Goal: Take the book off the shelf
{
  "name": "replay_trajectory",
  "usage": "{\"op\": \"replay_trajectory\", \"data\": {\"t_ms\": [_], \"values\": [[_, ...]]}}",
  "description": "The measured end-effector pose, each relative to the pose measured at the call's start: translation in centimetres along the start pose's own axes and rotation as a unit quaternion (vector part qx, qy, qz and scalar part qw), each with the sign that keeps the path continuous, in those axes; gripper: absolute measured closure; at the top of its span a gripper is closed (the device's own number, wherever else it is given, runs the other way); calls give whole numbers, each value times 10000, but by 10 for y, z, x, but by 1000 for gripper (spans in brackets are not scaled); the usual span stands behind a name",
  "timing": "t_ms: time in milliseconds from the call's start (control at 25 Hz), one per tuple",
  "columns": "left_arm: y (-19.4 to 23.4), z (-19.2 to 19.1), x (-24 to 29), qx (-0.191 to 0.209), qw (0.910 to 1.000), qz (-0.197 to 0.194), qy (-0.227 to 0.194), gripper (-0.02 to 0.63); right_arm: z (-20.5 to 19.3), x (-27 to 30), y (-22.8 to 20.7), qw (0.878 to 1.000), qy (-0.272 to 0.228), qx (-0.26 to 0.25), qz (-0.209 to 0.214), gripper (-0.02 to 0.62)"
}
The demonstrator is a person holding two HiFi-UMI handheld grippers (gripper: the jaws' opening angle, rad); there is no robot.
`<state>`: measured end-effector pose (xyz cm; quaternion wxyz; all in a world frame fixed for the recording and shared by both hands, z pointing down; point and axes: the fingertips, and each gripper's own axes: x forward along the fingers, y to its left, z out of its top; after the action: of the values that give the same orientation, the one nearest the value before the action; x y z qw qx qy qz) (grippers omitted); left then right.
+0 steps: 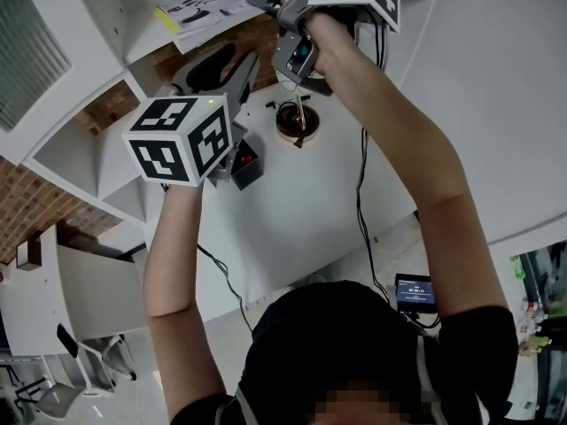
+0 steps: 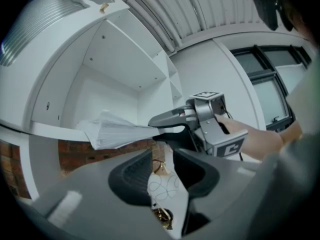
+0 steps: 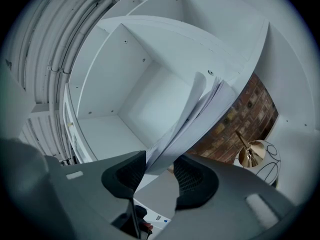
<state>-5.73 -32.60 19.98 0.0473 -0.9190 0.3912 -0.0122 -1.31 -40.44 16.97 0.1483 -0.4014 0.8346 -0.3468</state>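
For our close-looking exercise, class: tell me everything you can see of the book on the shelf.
The book is thin, floppy and paper-covered, with white pages fanning apart. In the head view its cover shows printed pictures and a yellow strip. It lies flat on the white shelf, with one edge overhanging the front. The right tongs pinch that overhanging edge between their dark ribbed pads.

Arms raised, right tool (image 3: 161, 176) clamps the book (image 3: 200, 114); left tool (image 2: 162, 169) gapes.

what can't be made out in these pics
- book cover: too small in head view; gripper views show mostly pages
- gold ornament: tiny in head view, partly behind jaws in left gripper view
- black object: head view, half behind left hand-held gripper
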Motion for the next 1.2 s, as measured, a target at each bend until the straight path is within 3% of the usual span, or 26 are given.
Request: {"op": "replay_trajectory", "data": {"t_ms": [400, 760, 1200], "values": [[9, -5, 10, -273, 9995, 28, -127, 479, -4, -6, 0, 9996, -237, -108, 132, 430], [14, -7, 18, -774, 9965, 7, -315, 404, -7, -6, 2, 9982, -379, -301, 362, 431], [16, 8, 15, -1358, 9875, -70, -801, 364, -13, -15, 4, 9949, -484, -560, 680, 433]]}}
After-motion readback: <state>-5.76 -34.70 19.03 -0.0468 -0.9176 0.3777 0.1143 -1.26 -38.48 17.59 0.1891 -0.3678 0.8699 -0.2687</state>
